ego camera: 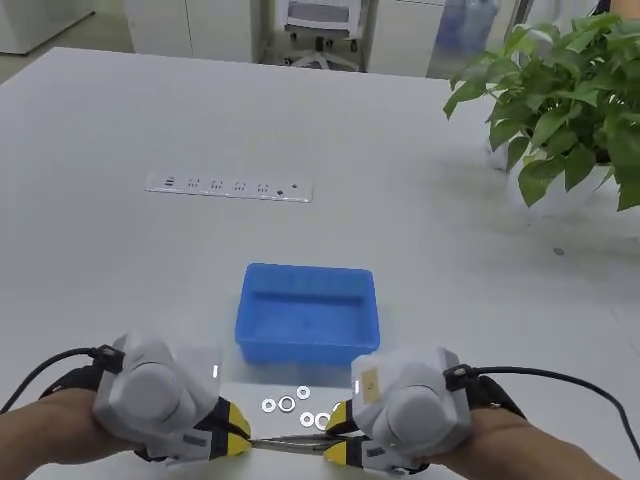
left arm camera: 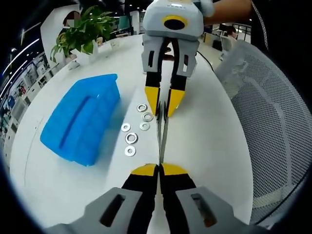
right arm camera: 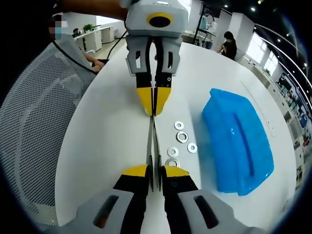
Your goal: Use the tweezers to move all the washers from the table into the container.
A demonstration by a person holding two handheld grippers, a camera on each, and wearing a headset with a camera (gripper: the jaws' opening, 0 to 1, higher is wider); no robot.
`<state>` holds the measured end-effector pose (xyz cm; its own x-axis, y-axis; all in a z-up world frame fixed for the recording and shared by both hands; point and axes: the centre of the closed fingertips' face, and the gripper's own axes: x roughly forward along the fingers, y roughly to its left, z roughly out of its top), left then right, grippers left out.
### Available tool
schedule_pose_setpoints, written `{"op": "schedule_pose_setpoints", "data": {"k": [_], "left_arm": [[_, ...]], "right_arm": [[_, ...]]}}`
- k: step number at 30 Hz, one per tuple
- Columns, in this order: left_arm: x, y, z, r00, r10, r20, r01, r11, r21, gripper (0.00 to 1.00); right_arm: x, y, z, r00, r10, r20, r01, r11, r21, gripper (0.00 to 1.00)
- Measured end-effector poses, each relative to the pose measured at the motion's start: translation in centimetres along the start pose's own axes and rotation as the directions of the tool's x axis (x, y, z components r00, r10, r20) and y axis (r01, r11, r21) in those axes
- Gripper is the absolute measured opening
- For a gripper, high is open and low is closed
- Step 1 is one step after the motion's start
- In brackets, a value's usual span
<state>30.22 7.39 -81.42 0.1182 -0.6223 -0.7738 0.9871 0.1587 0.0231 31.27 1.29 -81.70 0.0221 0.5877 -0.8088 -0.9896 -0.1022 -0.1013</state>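
The left hand-held gripper (left arm camera: 159,170) is pinching one end of the tweezers (left arm camera: 162,136), its yellow-tipped jaws pressing flat together on the metal. The right hand-held gripper (right arm camera: 155,171) is facing it from the other end, and its jaws are standing a narrow slit apart, squeezing the two tweezer arms between them. The tweezers are spanning the gap between the two hand-held grippers, just above the white table (ego camera: 100,250) at the near edge.

Six washers (left arm camera: 130,138) are lying loose on the table in a small cluster, between the tweezers and the blue container (ego camera: 300,350), touching neither. The container is sitting just beyond them, and nothing is showing inside it in the head view.

Farther back a white power strip (ego camera: 229,186) is lying flat, a potted plant (ego camera: 570,100) is standing at the far right, and an office chair (ego camera: 322,25) is sitting beyond the table.
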Motion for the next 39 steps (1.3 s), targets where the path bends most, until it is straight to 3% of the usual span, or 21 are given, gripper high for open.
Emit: {"op": "schedule_pose_setpoints", "data": {"k": [17, 39], "left_arm": [[-1.8, -0.5, 1.4, 1.0000, 0.007, 0.000, -0.007, 1.000, 0.024, 0.05], [-4.0, -0.6, 6.0, 0.9985, 0.024, 0.049, -0.028, 0.996, 0.081, 0.05]], "right_arm": [[0.2, 0.6, 0.3, 0.9999, 0.014, -0.010, -0.014, 1.000, -0.020, 0.14], [-0.3, 0.8, 0.9, 0.9998, -0.004, 0.018, 0.004, 1.000, 0.020, 0.10]]}}
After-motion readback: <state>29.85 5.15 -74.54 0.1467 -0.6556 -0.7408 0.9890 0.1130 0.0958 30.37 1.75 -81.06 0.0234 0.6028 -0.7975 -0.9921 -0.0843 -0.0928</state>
